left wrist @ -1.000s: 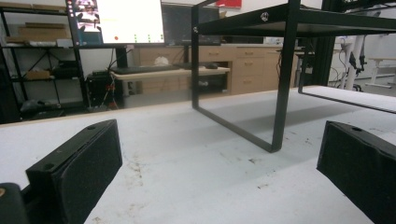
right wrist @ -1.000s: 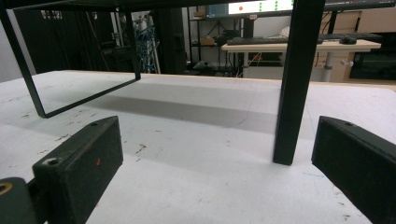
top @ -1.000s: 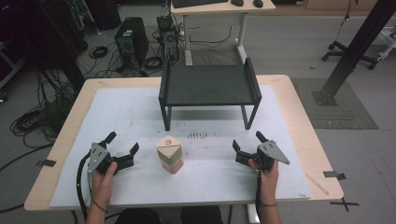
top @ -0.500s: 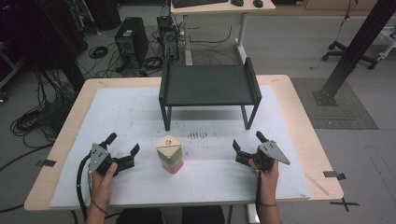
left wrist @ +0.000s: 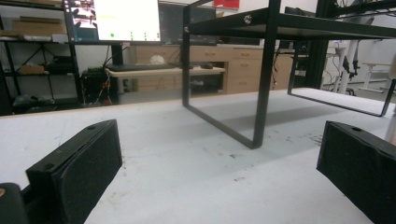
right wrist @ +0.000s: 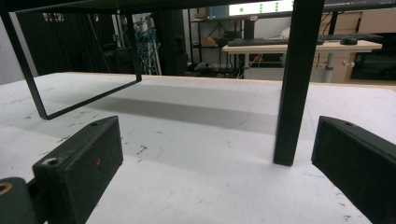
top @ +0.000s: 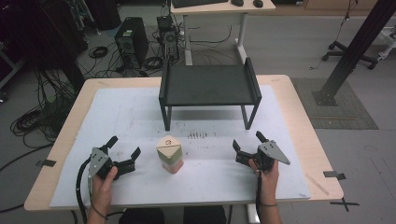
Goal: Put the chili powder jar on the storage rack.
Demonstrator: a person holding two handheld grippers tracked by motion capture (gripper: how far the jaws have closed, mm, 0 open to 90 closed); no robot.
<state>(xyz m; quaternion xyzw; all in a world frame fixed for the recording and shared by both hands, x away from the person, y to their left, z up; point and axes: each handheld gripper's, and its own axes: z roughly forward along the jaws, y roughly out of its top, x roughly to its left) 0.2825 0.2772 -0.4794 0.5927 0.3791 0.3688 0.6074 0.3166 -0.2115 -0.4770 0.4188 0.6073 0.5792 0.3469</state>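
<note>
- Next to nothing is changing against the earlier high view: both grippers are keeping their places on either side of the wooden block stack point(top: 169, 154), and the stack is sitting where it was.
- The left gripper point(top: 124, 153) is resting low over the white mat point(top: 116, 112), held by the person's left hand point(top: 103, 179), its jaws spreading wide and gripping nothing; in the left gripper view its two black pads point(left wrist: 79, 163) are standing far apart with bare mat between them.
- The right gripper point(top: 246, 141) is lying at about the same level on the other side of the stack, held by the right hand point(top: 266, 171), its jaws likewise gaping and empty.
- The stack is standing upright on the mat between the two grippers, nearer the left one and touching neither.
- The black metal shelf point(top: 209, 86) is standing beyond the stack, well apart from it.
</note>
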